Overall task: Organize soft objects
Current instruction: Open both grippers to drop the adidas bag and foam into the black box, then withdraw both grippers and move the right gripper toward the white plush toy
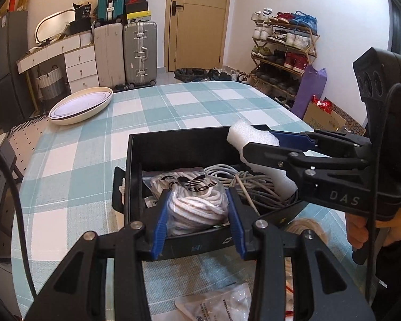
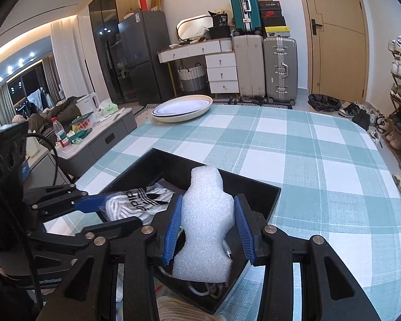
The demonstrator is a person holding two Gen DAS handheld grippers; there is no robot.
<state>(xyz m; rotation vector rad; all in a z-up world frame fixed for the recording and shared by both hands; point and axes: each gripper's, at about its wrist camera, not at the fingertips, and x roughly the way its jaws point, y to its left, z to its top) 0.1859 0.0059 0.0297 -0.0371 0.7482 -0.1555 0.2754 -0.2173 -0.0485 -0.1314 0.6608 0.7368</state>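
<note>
A black open box point(image 1: 157, 144) point(image 2: 256, 187) stands on the checked tablecloth. My left gripper point(image 1: 199, 211) is shut on a clear bag of white cord with an adidas logo point(image 1: 192, 200), held low inside the box. The same bag point(image 2: 136, 203) shows in the right wrist view between the left gripper's blue pads. My right gripper point(image 2: 208, 223) is shut on a white foam piece point(image 2: 205, 222), squeezed at its waist above the box's right side. That foam piece point(image 1: 254, 144) sticks out past the fingers over the box. A grey cable coil point(image 1: 254, 184) lies in the box.
A cream oval tray point(image 1: 80, 105) point(image 2: 181, 108) sits at the table's far left. A printed plastic bag point(image 1: 219, 305) and a beige rope bundle point(image 1: 311, 227) lie on the cloth near the box. Suitcases, a dresser and a shoe rack stand beyond the table.
</note>
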